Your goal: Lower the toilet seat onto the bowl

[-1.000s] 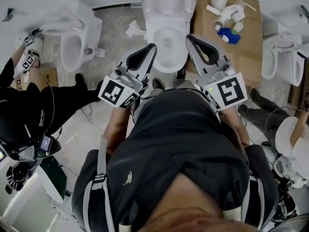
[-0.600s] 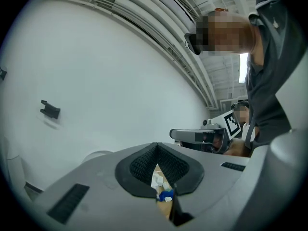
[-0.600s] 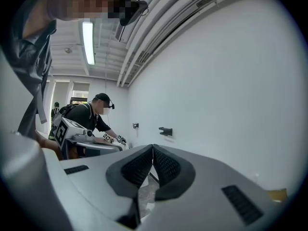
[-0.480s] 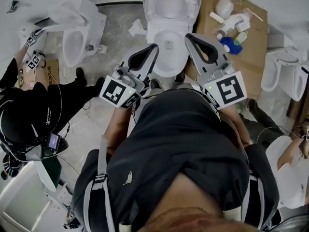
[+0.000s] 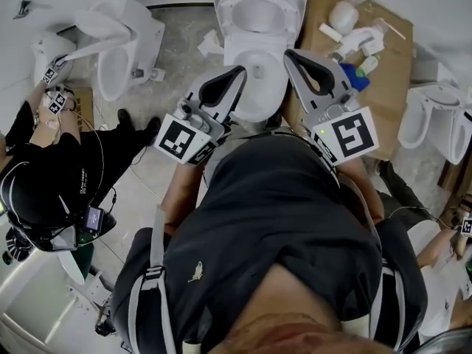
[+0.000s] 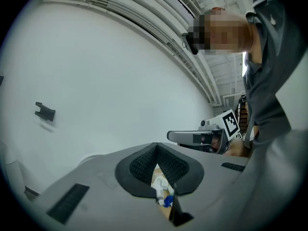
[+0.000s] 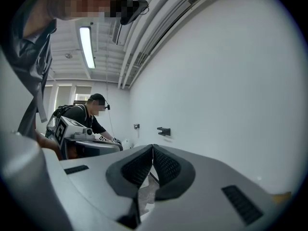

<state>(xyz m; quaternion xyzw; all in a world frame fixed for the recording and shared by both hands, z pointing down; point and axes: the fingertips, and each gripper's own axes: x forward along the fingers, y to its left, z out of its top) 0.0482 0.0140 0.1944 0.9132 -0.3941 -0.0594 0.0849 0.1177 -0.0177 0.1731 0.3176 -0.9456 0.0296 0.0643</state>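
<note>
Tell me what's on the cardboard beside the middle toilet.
White bottles, white pipe pieces and a blue item lie on the cardboard. The right gripper covers its near left part.

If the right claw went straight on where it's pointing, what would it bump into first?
Probably the white wall. The right claw aims across the toilet, yet its own view shows only wall ahead, so it may pass above the raised seat. Depth is unclear.

The toilet (image 5: 274, 87) stands far centre, its seat (image 5: 223, 6) up at the far end. The left gripper (image 5: 237, 72) and right gripper (image 5: 290, 55) flank the bowl. A cardboard sheet (image 5: 383, 80) bearing bottles (image 5: 354, 39) lies to the right, and another toilet (image 5: 118, 50) stands to the left.
</note>
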